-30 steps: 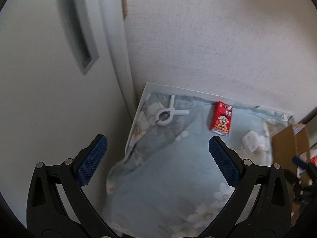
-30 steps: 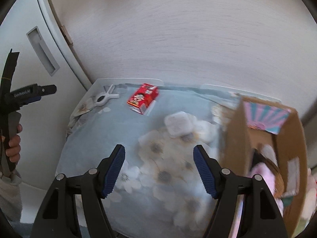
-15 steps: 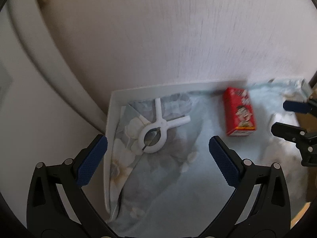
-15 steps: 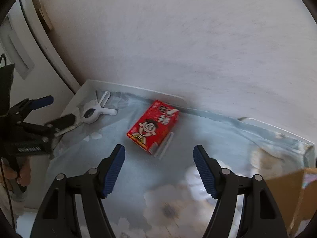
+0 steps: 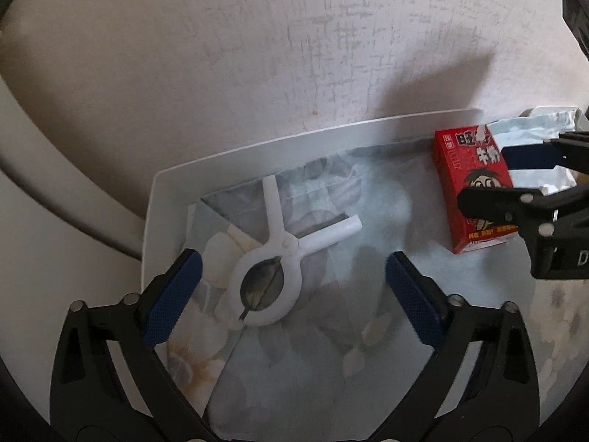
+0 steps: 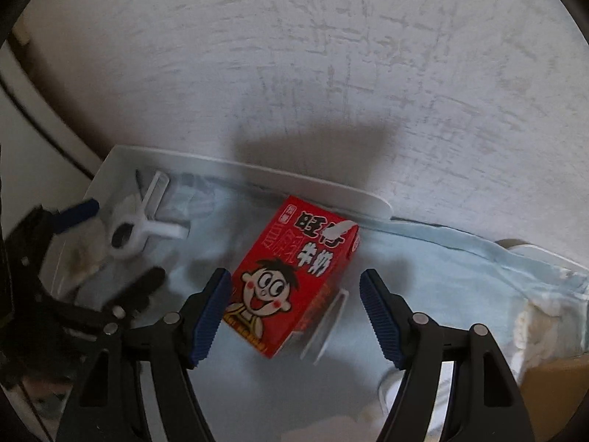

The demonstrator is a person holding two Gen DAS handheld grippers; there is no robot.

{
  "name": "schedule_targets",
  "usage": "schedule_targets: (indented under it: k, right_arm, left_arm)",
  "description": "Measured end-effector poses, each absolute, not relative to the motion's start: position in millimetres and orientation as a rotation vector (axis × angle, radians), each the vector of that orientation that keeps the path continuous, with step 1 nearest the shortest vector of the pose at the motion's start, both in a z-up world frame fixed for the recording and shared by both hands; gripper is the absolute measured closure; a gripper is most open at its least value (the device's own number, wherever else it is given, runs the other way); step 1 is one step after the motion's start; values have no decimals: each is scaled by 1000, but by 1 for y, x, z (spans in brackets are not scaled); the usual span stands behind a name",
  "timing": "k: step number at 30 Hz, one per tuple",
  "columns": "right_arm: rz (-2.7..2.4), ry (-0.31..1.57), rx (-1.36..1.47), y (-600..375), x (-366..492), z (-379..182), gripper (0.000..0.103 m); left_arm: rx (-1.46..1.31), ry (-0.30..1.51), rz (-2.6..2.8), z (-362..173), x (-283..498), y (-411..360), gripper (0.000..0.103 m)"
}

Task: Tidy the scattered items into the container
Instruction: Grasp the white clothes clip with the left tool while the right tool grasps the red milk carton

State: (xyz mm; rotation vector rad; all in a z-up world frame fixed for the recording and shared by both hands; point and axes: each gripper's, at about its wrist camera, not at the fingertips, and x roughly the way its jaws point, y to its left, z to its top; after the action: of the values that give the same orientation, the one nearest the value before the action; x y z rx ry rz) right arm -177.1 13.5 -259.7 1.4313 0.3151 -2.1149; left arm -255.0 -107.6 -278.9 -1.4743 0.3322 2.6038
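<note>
- Hovering over the white clip (image 5: pixel 274 265), the left gripper (image 5: pixel 291 296) stands released; its jaws have just been closing a little, and the clip's ring lies between the blue pads (image 5: pixel 173 302), though nearer the left one, with neither pad pressing on it.
- The right gripper (image 6: pixel 296 313) is also released, its jaws straddling the near end of the red milk carton (image 6: pixel 294 276); the left pad looks just beside the carton's edge, and I cannot tell whether it touches; the right pad is clear of it.
- Only the right wrist view shows the straw in its clear wrapper (image 6: pixel 325 322) along the carton's right side, and a brown cardboard corner (image 6: pixel 552 390) at lower right.
- Only the left wrist view shows the clip sharply: two handles spread in a V and an oval ring.
- Each view catches the other gripper at its edge; in the left wrist view the right gripper's finger (image 5: pixel 500 202) crosses in front of the carton.
- Both things lie on a pale blue floral cloth (image 5: pixel 331 350) over a white table (image 5: pixel 257 154), set against a textured wall (image 6: pixel 331 73).
- Counted: one clip, one carton, one straw, two grippers.
</note>
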Motion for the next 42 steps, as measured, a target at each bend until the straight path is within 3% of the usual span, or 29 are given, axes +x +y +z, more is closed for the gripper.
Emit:
schedule_targets:
  k: [1, 3, 4, 11, 13, 15, 16, 20, 33, 34, 35, 36, 42]
  right_arm:
    - [-2115, 305, 1435, 13, -179, -260, 34]
    - [-2109, 289, 1444, 11, -183, -262, 34]
    - [-2109, 285, 1448, 10, -185, -262, 34]
    - [-2121, 316, 1466, 4, -187, -268, 34]
    - [-2119, 309, 1482, 5, -188, -272, 34]
    - [-2113, 297, 1487, 7, -188, -275, 34]
    - [-2113, 294, 1476, 8, -187, -274, 41]
    - [-2122, 321, 1409, 10, -179, -267, 45]
    - [-2134, 297, 1338, 31, -163, -239, 47]
    - [-2135, 294, 1336, 33, -162, -237, 47]
    - [-2139, 292, 1330, 35, -160, -234, 47]
    - [-2141, 291, 1325, 37, -159, -232, 47]
    - [-2144, 297, 1301, 48, -144, -221, 48]
  left_arm:
    - [-1482, 329, 2599, -281, -257, -107, 14]
    - [-1495, 331, 2597, -284, -259, -107, 33]
    - [-1509, 334, 2594, -287, -260, -107, 36]
    - [-1487, 311, 2608, -287, -257, -107, 39]
    - [-1480, 313, 2610, -287, -256, -106, 45]
    - [-1479, 319, 2617, -285, -255, -105, 64]
    - [-1482, 307, 2612, -285, -255, -105, 64]
    - [-1474, 294, 2620, -280, -252, -105, 64]
    - [-1435, 221, 2682, -245, -235, -105, 65]
    - [-1436, 207, 2683, -244, -234, -106, 68]
    - [-1439, 195, 2682, -243, -234, -107, 81]
    - [-1450, 177, 2681, -242, -233, -108, 88]
    - [-1455, 113, 2678, -238, -223, -108, 89]
